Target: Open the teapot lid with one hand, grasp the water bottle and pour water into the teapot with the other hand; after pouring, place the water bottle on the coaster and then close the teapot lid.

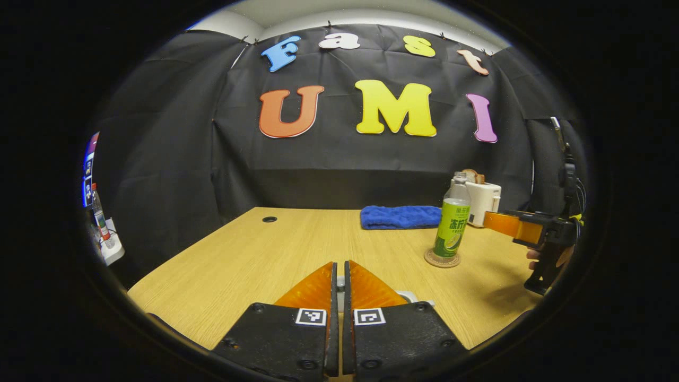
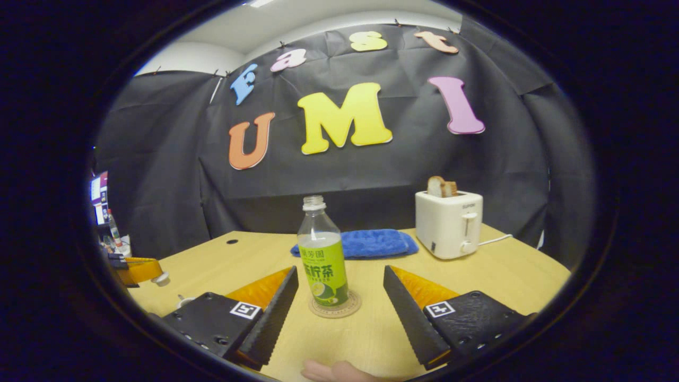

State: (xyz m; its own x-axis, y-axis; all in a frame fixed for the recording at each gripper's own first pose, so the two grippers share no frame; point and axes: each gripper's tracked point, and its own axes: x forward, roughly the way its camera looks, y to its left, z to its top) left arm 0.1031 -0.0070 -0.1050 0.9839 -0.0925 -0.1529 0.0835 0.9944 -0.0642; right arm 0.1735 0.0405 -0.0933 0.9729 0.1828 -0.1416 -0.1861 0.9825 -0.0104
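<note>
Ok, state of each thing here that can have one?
water bottle: upright on coaster, uncapped, partly full
left gripper: shut; what it holds is hidden
right gripper: open, straddling the bottle, not touching
toaster: bread slices sticking up
blue cloth: lying folded

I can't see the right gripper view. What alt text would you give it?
An open right gripper frames an uncapped water bottle standing upright on a round coaster on a wooden table. Behind lie a blue towel and a white toaster holding bread.
</note>
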